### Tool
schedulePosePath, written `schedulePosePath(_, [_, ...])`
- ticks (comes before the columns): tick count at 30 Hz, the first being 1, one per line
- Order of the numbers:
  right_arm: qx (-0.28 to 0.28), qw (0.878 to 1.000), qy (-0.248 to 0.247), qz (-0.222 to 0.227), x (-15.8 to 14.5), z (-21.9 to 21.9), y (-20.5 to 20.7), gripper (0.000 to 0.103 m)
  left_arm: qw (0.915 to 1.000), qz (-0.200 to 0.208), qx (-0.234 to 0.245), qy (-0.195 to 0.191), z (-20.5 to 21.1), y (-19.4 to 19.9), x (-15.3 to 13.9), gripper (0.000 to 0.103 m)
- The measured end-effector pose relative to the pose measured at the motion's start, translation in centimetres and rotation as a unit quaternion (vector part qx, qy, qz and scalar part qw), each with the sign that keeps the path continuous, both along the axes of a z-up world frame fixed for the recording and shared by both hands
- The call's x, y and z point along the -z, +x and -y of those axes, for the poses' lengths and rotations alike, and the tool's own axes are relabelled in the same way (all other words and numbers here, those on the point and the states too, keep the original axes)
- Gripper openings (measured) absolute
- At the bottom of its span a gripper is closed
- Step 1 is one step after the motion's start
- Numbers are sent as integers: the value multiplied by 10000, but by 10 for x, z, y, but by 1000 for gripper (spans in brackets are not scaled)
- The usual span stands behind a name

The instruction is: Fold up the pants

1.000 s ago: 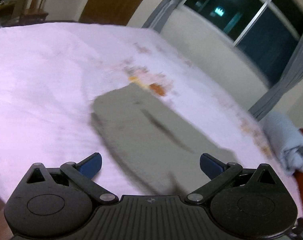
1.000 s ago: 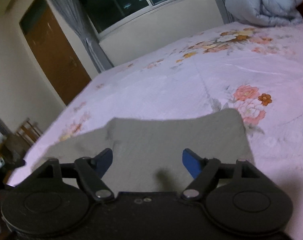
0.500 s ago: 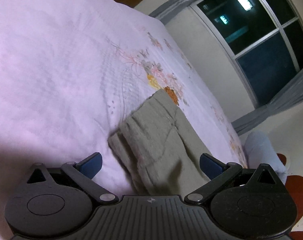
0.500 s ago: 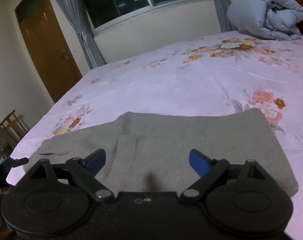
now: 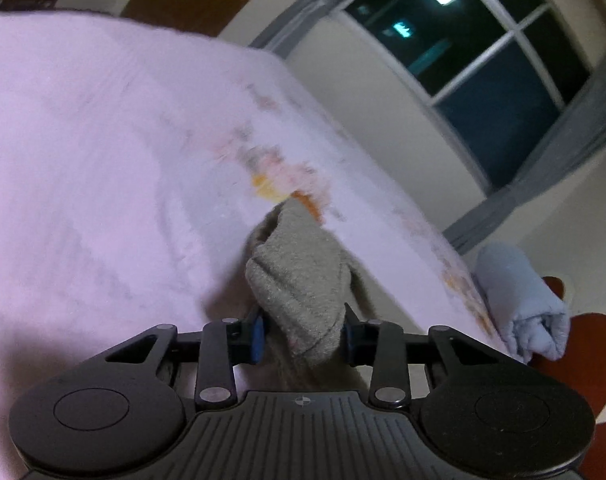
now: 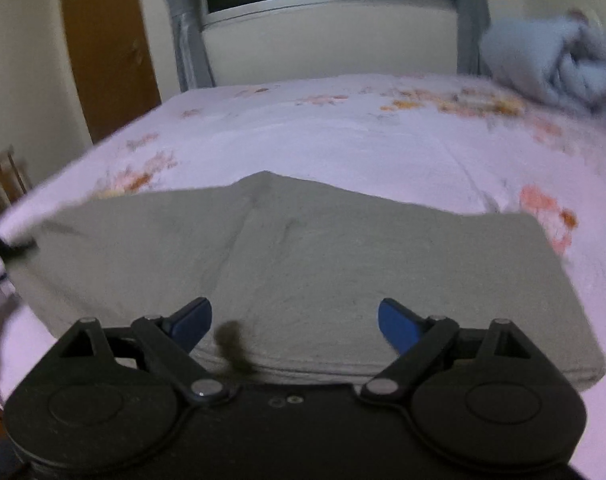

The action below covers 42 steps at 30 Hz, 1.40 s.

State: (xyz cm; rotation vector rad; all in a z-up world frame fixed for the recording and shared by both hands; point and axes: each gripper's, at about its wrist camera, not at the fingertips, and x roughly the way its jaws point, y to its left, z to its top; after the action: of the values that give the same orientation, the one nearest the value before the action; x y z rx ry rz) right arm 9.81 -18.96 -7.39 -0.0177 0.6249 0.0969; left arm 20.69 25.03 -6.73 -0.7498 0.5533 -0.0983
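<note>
The left tool (image 5: pixel 303 334) is clenched on a bunched end of the pants (image 5: pixel 299 276), the grey cloth rising in a soft hump straight ahead of its fingers and trailing down onto the bed (image 5: pixel 83 140). The right tool (image 6: pixel 295 320) is released, its blue fingertips (image 6: pixel 395 320) spread wide just above the pants (image 6: pixel 303 256), which lie flat on the bed directly ahead of and under it, the near hem running beneath both tips. The cloth looks light, limp and a little thick, so it will likely sag and drag from a single pinch. A good hold for the right tool would be the near hem edge just in front of it, where the doubled layers give a firm bite. A rolled blue blanket (image 6: pixel 551 68) sits far ahead to the right.
</note>
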Motion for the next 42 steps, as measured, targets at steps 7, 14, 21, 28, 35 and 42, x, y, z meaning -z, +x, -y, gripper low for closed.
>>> schedulePosePath(7, [-40,9996,-211,199,6,-22,-3,90,9992,262,243,182,8,-2,-37,36])
schedulePosePath(14, [-125,9966,-769,-268,40,-41,13,97,9977,326,346,477,17,-15,-51,36])
schedulePosePath(21, [-131,9978,-586,-283,28,-35,15,94,9927,729,571,768,53,-20,-98,36])
schedulePosePath(28, [1319,9784,1187,1064,-35,126,-41,97,9707,1358,1193,1580,191,-25,-158,36])
schedulePosePath(35, [2427,9501,1526,1229,-60,275,-74,97,9178,1515,2326,2837,426,-31,-122,36])
schedulePosePath(42, [2869,9272,2261,831,-26,347,-97,97,8633,1402,3224,3620,532,-67,-28,98])
